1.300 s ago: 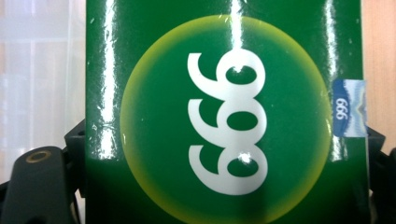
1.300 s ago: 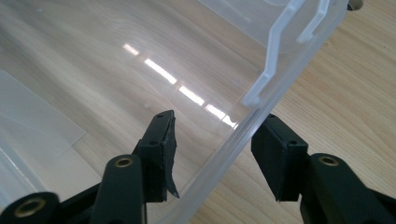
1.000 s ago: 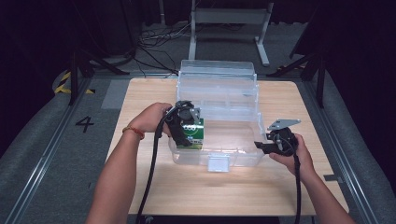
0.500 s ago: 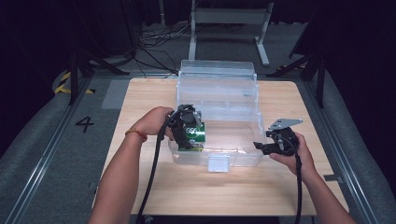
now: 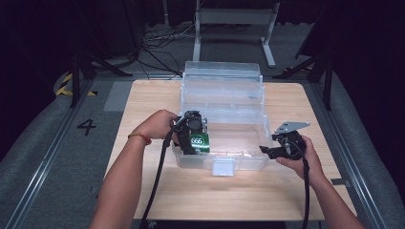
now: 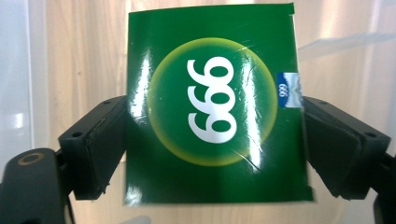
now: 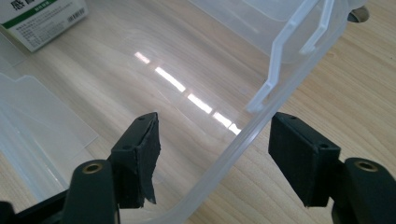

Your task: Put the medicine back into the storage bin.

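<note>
A green carton point(image 6: 215, 107) printed with a white "666" hangs between the pads of my left gripper point(image 6: 215, 122), which press on its two sides. In the high view that gripper point(image 5: 193, 138) holds the carton point(image 5: 200, 142) inside the left end of a clear plastic bin point(image 5: 248, 160). My right gripper point(image 5: 265, 150) is at the bin's right front corner. Its jaws have just been opening. The bin's rim point(image 7: 261, 121) runs between the jaws of the right gripper point(image 7: 215, 128) and touches neither pad.
The bin's lid point(image 5: 222, 76) stands open at the back. A white latch point(image 5: 223, 167) sits on the front wall. A white and green printed carton corner point(image 7: 42, 18) lies far inside the bin. Bare wooden table point(image 5: 143, 100) surrounds the bin.
The left hand with the green carton has shifted slightly toward the bin's near wall. The right hand has stayed at the corner.
</note>
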The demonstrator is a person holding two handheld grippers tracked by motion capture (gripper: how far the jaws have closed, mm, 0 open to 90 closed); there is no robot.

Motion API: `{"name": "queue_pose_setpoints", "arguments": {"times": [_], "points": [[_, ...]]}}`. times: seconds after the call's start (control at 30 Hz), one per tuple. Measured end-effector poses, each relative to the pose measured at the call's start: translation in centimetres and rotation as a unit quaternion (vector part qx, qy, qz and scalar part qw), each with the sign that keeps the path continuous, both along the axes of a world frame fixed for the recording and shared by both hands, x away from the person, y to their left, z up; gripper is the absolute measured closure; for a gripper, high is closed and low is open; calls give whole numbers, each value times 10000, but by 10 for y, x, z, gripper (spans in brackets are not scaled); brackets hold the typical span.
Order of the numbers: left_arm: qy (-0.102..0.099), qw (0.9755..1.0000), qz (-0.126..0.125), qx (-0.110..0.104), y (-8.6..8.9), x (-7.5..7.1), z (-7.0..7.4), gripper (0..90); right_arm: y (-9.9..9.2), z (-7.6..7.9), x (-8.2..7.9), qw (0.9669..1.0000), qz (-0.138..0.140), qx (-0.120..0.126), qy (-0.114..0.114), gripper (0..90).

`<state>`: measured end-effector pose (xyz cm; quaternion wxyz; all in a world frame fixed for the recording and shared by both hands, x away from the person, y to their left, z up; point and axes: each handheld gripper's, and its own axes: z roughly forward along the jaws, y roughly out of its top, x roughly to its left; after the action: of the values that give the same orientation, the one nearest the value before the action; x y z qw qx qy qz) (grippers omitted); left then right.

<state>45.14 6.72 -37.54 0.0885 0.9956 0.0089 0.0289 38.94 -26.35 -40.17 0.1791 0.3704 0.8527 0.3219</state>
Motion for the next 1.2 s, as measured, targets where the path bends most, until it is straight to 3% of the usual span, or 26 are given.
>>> {"name": "queue_pose_setpoints", "arguments": {"times": [0.13, 0.2, 0.3, 0.33, 0.47, 0.5, 0.53, 0.6, 0.7, 0.77, 0.83, 0.97, 1.07, 1.13, 1.2], "points": [[62, 9999, 6, 87, 0, 1, 1, 145, 0, 0, 0, 10000, -2, 23, 2, 348], [94, 9999, 77, -63, 4, 1, 5, 157, -1, 1, -1, 10000, 8, 38, -19, 347], [-10, 9999, 123, -109, 7, 1, 10, 161, -1, 1, -1, 10000, 14, 54, -35, 347], [-50, 9994, 244, -247, 10, 1, 13, 161, -1, 1, -1, 10000, 13, 60, -39, 347], [-148, 9985, 328, -423, 15, -4, 18, 154, -2, 2, -1, 9999, 25, 69, -83, 345], [-356, 9965, 477, -593, 20, -9, 22, 157, -3, 3, -1, 9999, 26, 103, -99, 345], [-356, 9965, 477, -593, 20, -9, 22, 157, -3, 3, -1, 9999, 26, 103, -99, 345], [-463, 9933, 640, -843, 26, -15, 27, 156, -4, 4, -1, 9998, 38, 157, -108, 346], [-648, 9881, 934, -1041, 34, -26, 30, 153, -5, 4, -1, 9997, 54, 211, -115, 345], [-679, 9873, 937, -1091, 37, -30, 30, 154, -5, 5, 0, 9997, 67, 211, -110, 345], [-564, 9864, 1016, -1158, 40, -35, 29, 164, -6, 5, 0, 9996, 101, 233, -150, 344], [-572, 9787, 1297, -1486, 50, -46, 26, 162, -5, 10, 0, 9991, 205, 290, -233, 342], [-525, 9757, 1208, -1750, 56, -55, 22, 162, -4, 12, 0, 9988, 249, 293, -309, 342], [-429, 9705, 1225, -2033, 60, -60, 19, 163, -5, 14, 2, 9986, 266, 320, -337, 342], [-498, 9681, 1187, -2150, 61, -68, 13, 207, -6, 17, 6, 9983, 261, 346, -385, 344]]}}
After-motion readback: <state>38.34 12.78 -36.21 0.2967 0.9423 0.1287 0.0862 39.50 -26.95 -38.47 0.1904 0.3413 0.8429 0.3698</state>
